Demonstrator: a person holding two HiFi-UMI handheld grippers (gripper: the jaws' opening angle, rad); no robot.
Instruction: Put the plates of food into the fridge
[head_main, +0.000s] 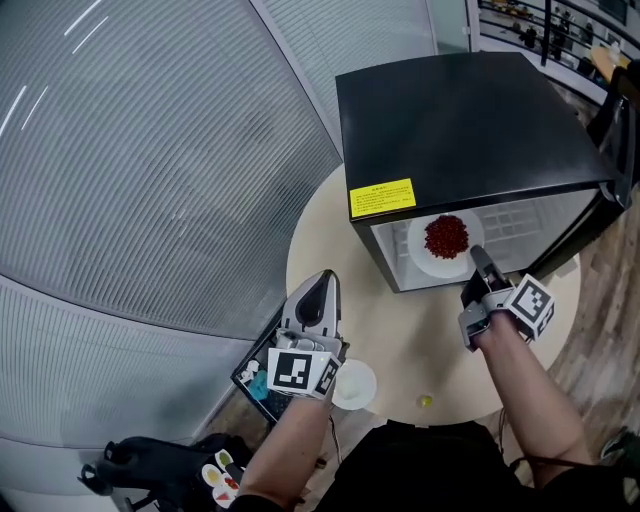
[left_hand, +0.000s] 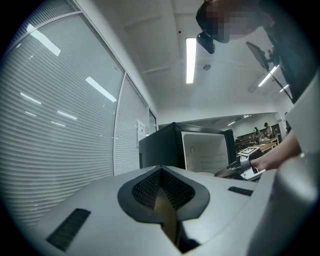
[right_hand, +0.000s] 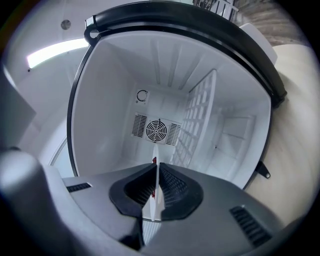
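Plate of red food (head_main: 446, 240) lies straight ahead of our right gripper (head_main: 478, 258), rim pinched between its jaws, already inside the open fridge (head_main: 470, 130); our left gripper (head_main: 320, 285) hangs closed, farther off.

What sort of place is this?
Probably an office or lab rather than a home kitchen: glass partition walls with blinds, a mini fridge standing on a round table, and people at desks in the background.

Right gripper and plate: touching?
Touching. In the right gripper view, the right gripper has its jaws pinched on the plate rim, with no gap.
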